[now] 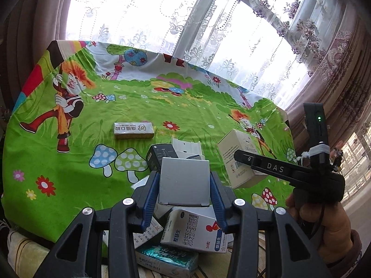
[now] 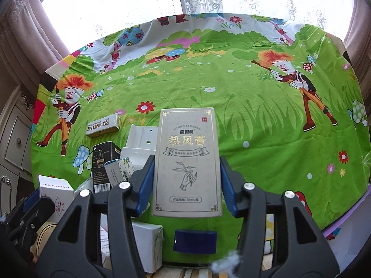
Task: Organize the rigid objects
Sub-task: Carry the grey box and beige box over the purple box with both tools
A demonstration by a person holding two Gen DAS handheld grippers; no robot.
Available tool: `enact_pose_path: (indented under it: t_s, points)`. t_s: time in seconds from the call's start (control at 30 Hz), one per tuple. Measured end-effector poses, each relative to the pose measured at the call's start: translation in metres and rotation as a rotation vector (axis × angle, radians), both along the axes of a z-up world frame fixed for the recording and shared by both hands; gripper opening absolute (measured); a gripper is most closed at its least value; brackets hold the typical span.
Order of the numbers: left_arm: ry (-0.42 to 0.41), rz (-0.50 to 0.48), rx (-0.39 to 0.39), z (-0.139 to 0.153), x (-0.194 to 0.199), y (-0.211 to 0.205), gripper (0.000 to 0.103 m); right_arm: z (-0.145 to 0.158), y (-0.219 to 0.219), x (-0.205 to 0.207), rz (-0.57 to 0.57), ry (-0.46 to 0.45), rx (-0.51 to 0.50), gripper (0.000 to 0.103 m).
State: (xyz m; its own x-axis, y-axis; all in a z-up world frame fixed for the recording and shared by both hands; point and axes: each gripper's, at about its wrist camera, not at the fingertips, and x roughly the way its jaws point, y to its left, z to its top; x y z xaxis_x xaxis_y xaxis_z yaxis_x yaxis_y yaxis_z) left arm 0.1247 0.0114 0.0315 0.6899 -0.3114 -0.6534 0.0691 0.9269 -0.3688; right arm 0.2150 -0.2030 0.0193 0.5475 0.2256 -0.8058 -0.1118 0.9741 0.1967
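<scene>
My left gripper [image 1: 184,183] is shut on a plain grey box [image 1: 184,180] and holds it above a pile of boxes at the near edge. My right gripper [image 2: 186,180] is shut on a tall beige box with gold lettering [image 2: 187,162], held upright above the cloth. That box also shows in the left wrist view [image 1: 241,159], with the right gripper's fingers [image 1: 273,166] in front of it. A gold toothpaste box [image 1: 134,130] lies alone on the green cartoon cloth [image 1: 92,157]; it also shows in the right wrist view [image 2: 103,125].
The near pile holds a white-and-red medicine box [image 1: 192,229], a teal box [image 1: 167,259], a black box [image 1: 160,155] and a white plastic holder [image 1: 186,147]. In the right wrist view are a black box [image 2: 104,164], a white box [image 2: 55,192] and a dark blue box [image 2: 194,242]. Curtains hang behind.
</scene>
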Motion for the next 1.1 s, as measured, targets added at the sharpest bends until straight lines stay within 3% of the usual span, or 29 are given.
enact_pose_path:
  t_s: [0.5, 1.1]
  points:
    - [-0.04, -0.061, -0.002, 0.027, -0.028, -0.036, 0.044, 0.033, -0.051, -0.08, -0.015, -0.05, 0.062, 0.056]
    - [-0.017, -0.274, -0.004, 0.036, -0.059, -0.128, 0.044, 0.053, -0.166, -0.157, -0.157, -0.088, 0.058, 0.056]
